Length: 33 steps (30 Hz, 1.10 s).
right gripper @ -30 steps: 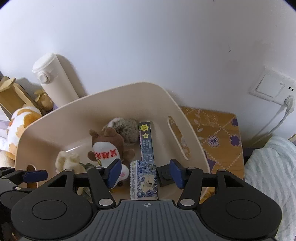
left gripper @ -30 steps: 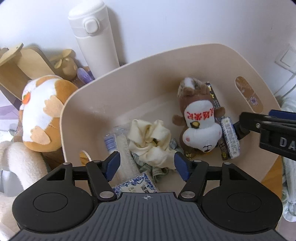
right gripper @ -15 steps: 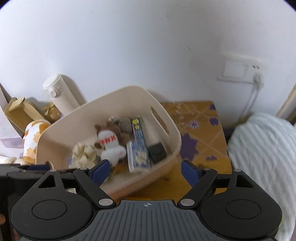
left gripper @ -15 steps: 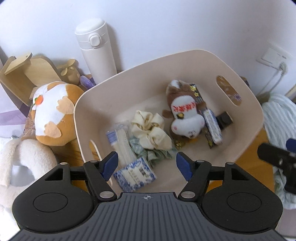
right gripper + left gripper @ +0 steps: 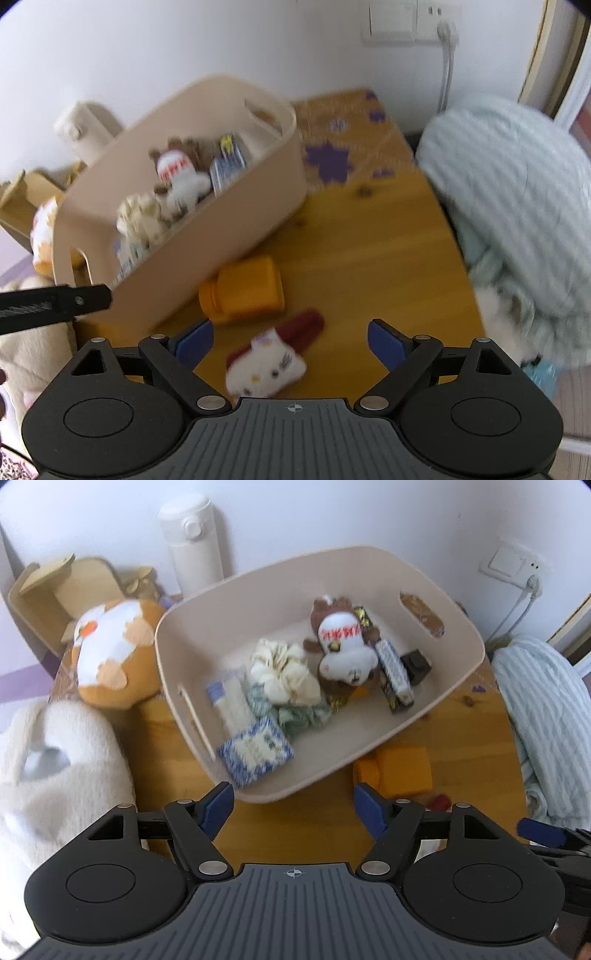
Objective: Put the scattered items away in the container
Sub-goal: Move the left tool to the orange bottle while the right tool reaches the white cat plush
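Note:
A beige plastic bin (image 5: 458, 686) (image 5: 236, 221) stands on the wooden table and holds a brown-and-white plush (image 5: 343, 650), a cream scrunchie (image 5: 284, 672), blue-and-white packets (image 5: 255, 751) and a small black box (image 5: 415, 664). An orange box (image 5: 243, 290) (image 5: 400, 771) lies on the table just in front of the bin. A white cat-faced plush with a red end (image 5: 273, 356) lies close in front of my right gripper (image 5: 290, 338), which is open and empty. My left gripper (image 5: 293, 805) is open and empty, above the bin's near rim.
A white thermos (image 5: 194, 542) stands behind the bin by the wall. A large orange-and-white plush (image 5: 110, 653), a cardboard box (image 5: 55, 594) and fluffy cream fabric (image 5: 55, 768) lie left. A striped pale-green blanket (image 5: 517, 206) borders the table's right edge. A wall socket with a cable (image 5: 436, 22) is behind.
Both grippers have pulled back and up from the bin. The right gripper left the blue-and-white packet in the bin and opened wider; the orange box and cat plush have come into view.

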Motion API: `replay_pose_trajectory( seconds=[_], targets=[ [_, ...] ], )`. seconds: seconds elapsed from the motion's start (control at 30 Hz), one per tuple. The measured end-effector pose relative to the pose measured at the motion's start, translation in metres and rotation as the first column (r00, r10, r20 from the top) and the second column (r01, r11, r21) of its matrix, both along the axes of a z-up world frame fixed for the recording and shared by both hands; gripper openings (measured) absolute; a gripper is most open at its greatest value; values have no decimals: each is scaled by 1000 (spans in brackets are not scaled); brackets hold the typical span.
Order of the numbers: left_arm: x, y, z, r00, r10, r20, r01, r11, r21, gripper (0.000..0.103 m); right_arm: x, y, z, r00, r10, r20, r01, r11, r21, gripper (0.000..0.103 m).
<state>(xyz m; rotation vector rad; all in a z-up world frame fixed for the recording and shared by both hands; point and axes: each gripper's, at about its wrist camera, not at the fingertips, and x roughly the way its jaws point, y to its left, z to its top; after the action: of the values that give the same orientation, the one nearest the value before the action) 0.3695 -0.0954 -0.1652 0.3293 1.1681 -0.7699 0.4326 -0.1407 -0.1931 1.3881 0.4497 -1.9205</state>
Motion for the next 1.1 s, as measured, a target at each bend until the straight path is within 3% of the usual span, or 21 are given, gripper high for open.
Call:
replay_pose_trajectory(
  seconds=[0.23,0.4,0.67,1.1],
  targets=[
    [-9,13,-15,999,20,-46,-19,999,31,76,15,-8,-29,1000,-19,24,17,998,65,92],
    [-13,14,-21,998,24,-60,-22,999,39,76,18,-13,-46,991,-113,66,108,991,83,92],
    [-15,8,-30,996,33,-85,-30,999,43,77,17,-22,-64,989,-142,48,135,982,132,92],
    [-34,-23,-43,986,60,-155,-62,998,-6,77,-8,13,-62,978,-208,-1,205,960,190,94]
  ],
)
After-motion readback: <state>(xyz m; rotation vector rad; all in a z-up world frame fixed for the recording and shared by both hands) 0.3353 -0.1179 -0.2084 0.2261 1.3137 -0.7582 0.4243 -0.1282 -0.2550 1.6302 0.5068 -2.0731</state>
